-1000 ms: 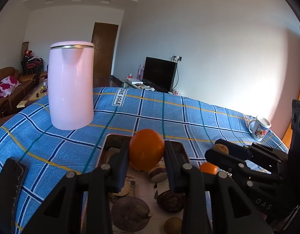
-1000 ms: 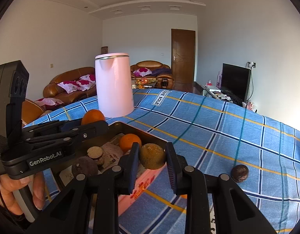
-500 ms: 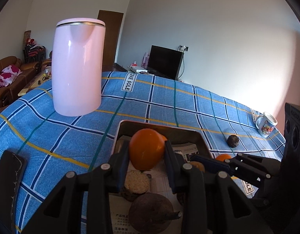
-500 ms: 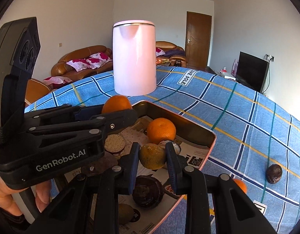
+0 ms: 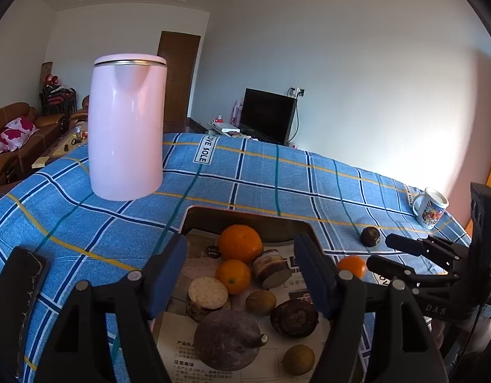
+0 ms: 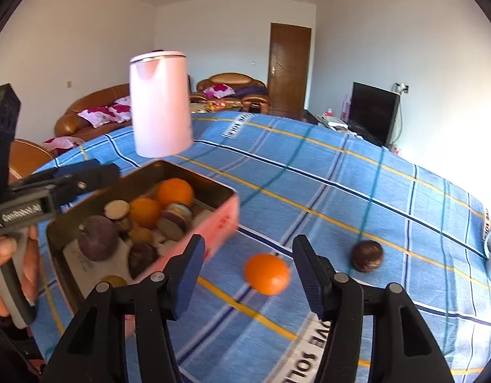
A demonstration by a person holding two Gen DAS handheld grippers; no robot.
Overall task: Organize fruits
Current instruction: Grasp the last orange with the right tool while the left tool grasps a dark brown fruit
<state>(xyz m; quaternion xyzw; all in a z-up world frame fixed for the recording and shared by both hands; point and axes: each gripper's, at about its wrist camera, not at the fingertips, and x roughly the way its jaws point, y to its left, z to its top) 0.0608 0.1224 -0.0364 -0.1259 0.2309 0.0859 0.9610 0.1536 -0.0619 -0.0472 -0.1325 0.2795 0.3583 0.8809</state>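
An open metal tin (image 5: 194,215) with pink outer walls (image 6: 224,223) sits on the blue checked cloth. It holds several fruits, among them a large orange (image 5: 240,244), a smaller orange (image 5: 233,276) and a dark round fruit (image 5: 226,340). My left gripper (image 5: 239,263) hangs over the tin with its jaws opening; the large orange lies beneath them, untouched. Right of the tin, my right gripper (image 6: 249,260) is also opening, with nothing pressed between its pads. An orange (image 6: 267,274) lies on the cloth just beyond its fingers. A dark brown fruit (image 6: 366,255) lies further right.
A tall pink kettle (image 5: 127,127) stands behind the tin at the left. A printed mug (image 5: 430,207) is at the table's right edge. A dark phone (image 5: 18,287) lies near the left front. A hand (image 6: 9,271) holds the left gripper (image 6: 108,172).
Both grippers have opened. The left let the large orange go into the tin. The right let its yellow-brown fruit go and swung right, out of the tin, toward the orange on the cloth.
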